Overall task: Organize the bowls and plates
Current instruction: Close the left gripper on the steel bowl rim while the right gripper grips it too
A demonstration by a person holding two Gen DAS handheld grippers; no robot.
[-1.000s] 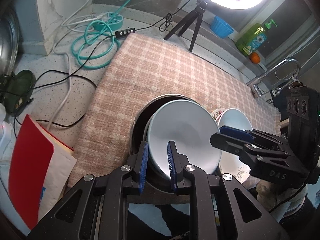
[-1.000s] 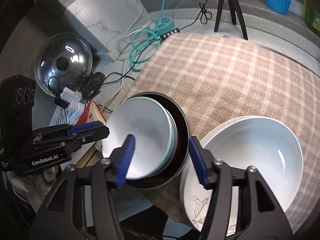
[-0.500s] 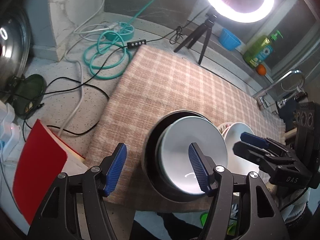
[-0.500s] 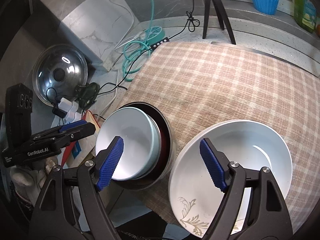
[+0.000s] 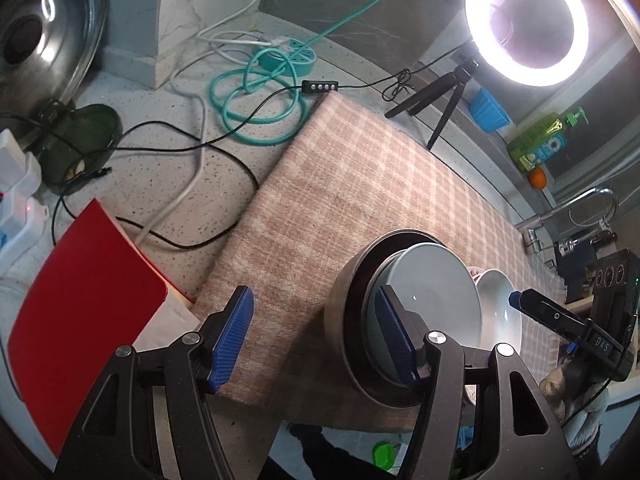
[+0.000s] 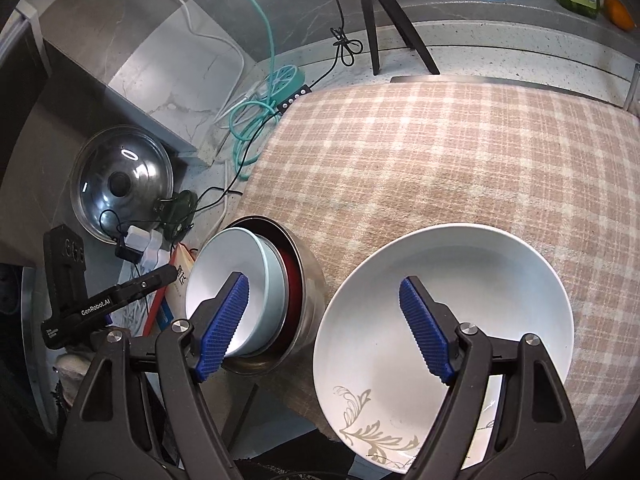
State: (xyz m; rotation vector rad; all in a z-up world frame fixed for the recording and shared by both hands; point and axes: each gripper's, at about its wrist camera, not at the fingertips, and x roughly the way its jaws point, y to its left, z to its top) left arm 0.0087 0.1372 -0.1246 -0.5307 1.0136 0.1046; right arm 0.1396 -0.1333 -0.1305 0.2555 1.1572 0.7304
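Speckled surface (image 5: 132, 160) under checked cloth (image 6: 440, 152). Pale bowl (image 6: 224, 276) nested in steel bowl (image 6: 308, 280) at cloth's near-left corner; white floral bowl (image 6: 460, 300) just right. Left claw (image 5: 312, 336) apart, empty. Right claw (image 6: 324, 324) apart, empty.

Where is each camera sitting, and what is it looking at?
Left wrist view: sits on the left tool, looking down over the pale bowl nested in the metal bowl; its own two fingers and the right tool show.
Right wrist view: sits on the right tool, looking down into the white bowl; the left tool shows.
Both share the bowls and checked cloth.
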